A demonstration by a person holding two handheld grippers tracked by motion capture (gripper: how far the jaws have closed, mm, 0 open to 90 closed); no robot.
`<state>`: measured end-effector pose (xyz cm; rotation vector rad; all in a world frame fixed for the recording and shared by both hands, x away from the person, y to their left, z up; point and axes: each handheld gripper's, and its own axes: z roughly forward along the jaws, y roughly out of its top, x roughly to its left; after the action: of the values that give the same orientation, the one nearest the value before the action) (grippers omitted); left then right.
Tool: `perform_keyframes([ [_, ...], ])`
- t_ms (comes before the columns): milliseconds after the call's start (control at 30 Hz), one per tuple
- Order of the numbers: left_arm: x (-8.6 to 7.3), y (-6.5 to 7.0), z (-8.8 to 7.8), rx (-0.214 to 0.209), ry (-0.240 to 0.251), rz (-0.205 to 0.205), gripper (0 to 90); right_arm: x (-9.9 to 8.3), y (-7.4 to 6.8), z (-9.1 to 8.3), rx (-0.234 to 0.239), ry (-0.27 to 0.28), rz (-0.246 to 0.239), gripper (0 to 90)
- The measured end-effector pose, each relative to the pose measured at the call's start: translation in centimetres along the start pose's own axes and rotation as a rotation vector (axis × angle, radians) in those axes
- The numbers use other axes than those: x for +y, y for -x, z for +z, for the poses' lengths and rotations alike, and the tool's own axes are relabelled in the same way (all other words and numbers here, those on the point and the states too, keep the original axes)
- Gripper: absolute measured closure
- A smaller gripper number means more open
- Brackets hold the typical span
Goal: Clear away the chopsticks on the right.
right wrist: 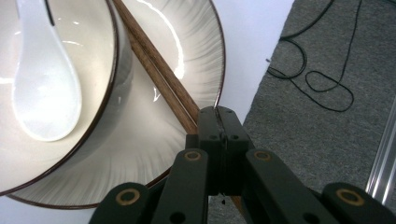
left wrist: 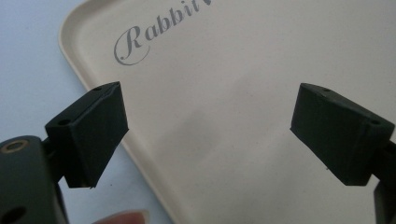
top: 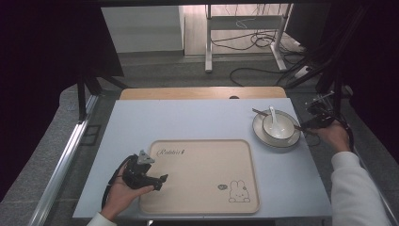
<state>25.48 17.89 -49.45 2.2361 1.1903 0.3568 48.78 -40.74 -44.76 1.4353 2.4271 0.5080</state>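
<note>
Two grippers: right gripper (right wrist: 219, 114) clamped on wooden chopsticks (right wrist: 156, 70) lying across the plate (right wrist: 196, 42) beside the bowl (right wrist: 100, 93); left gripper (left wrist: 208, 128) jaws apart over the tray (left wrist: 243, 70).

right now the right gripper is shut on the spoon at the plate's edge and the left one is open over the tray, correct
Not the spoon: the right gripper view shows the right gripper shut on the chopsticks at the plate edge. The left gripper is open over the tray.

The tray (top: 202, 179) surface is unobstructed across its whole area (left gripper (top: 162, 179) at its left rim). The plate (top: 259, 132), bowl (top: 277, 126), spoon (top: 274, 117) and chopsticks (top: 261, 113) occupy the table's (top: 188, 120) right side.
</note>
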Motion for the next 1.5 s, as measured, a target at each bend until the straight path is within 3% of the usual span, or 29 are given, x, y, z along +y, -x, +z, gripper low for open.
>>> perform_keyframes([
  [600,-0.1,-0.1,0.0,0.001,-0.005,0.002,10.9,0.0,-0.4,0.1,0.004,-0.017,-0.027,88.6],
  [633,-0.1,-0.1,0.0,0.001,-0.005,0.002,10.9,0.0,-0.4,-0.1,0.003,-0.009,-0.03,87.1],
  [667,-0.1,-0.1,0.0,0.001,-0.005,0.001,10.9,0.0,-0.2,-0.5,-0.01,0.009,-0.036,76.1],
  [700,-0.1,-0.1,0.0,0.001,-0.005,0.001,10.9,0.0,-0.2,-0.5,-0.01,0.009,-0.036,76.1],
  [767,-0.1,-0.1,0.1,0.001,-0.007,0.001,10.9,0.0,-0.1,-0.8,-0.053,0.014,-0.062,62.8],
  [867,-0.1,-0.1,0.1,0.001,-0.011,0.005,10.9,-0.2,0.4,-1.0,-0.054,-0.022,-0.096,56.1],
  [1500,-0.1,-0.2,0.4,0.001,-0.023,0.012,10.9,-0.3,1.2,0.4,-0.002,-0.102,-0.138,65.2],
])
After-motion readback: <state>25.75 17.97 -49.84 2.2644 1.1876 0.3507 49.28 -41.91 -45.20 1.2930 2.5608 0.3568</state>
